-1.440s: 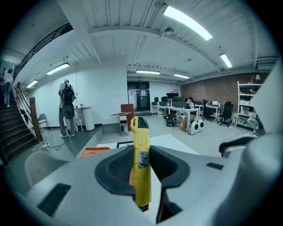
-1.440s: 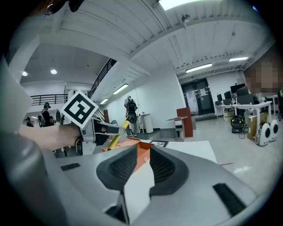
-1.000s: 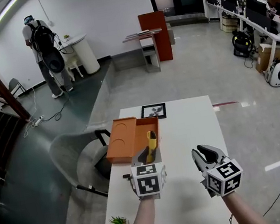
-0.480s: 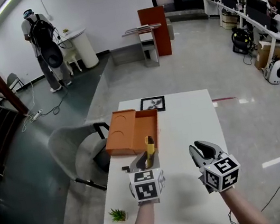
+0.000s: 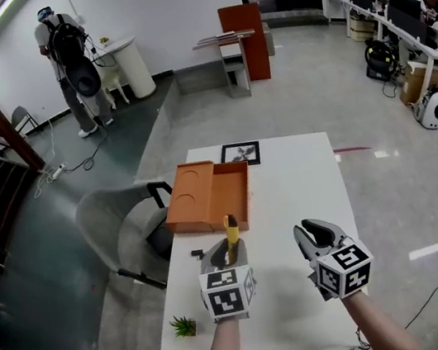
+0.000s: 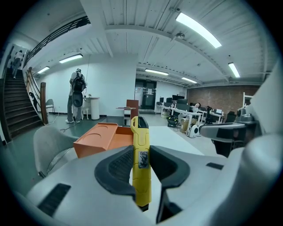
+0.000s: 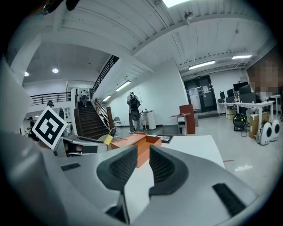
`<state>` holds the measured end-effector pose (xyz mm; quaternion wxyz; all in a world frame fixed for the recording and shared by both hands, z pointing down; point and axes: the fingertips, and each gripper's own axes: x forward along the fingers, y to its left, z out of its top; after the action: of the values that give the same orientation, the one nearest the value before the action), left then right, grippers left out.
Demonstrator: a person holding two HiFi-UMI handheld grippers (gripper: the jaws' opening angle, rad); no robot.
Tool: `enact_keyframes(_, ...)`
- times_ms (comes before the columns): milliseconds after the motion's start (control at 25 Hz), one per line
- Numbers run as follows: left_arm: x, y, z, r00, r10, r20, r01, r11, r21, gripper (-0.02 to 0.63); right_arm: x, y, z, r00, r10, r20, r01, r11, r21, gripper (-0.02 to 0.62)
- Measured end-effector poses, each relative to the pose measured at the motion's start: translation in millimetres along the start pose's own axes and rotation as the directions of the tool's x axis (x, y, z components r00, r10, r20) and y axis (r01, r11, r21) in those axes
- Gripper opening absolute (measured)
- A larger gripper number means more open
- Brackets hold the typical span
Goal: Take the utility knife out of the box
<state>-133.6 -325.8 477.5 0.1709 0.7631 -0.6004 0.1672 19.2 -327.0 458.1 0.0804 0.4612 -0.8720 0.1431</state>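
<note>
My left gripper (image 5: 226, 252) is shut on a yellow utility knife (image 5: 230, 238), held above the white table (image 5: 297, 190) just in front of the open orange box (image 5: 206, 197). In the left gripper view the knife (image 6: 141, 163) stands upright between the dark pads (image 6: 117, 165), its black tip pointing away, with the box (image 6: 104, 139) behind it. My right gripper (image 5: 318, 236) hovers over the table to the right, apart from the knife and the box. In the right gripper view its jaws (image 7: 141, 165) stand a narrow gap apart with nothing between them, and the box (image 7: 137, 143) lies ahead to the left.
A black-framed picture (image 5: 241, 154) lies at the table's far edge. A small green plant (image 5: 181, 326) sits at the near left corner. A grey chair (image 5: 115, 230) stands left of the table. A person (image 5: 70, 66) stands far off by a white counter.
The left gripper has drawn the knife back from the box toward the near edge and a little lower. The right gripper has shifted slightly nearer too.
</note>
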Motion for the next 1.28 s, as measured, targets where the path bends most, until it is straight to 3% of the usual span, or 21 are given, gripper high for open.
enact_keyframes(360, -6, 2, -1, 1.0, 0.0, 0.002, 0.0, 1.0, 0.001, 0.112, 0, 4, 0, 1.0, -0.002, -0.001, 0.002, 1.0, -0.015, 0.002)
enact_keyframes(1280, -9, 11, -6, 0.999, 0.005, -0.035, -0.005, 1.0, -0.019, 0.112, 1, 17, -6, 0.999, -0.015, -0.029, 0.014, 0.999, -0.036, 0.0)
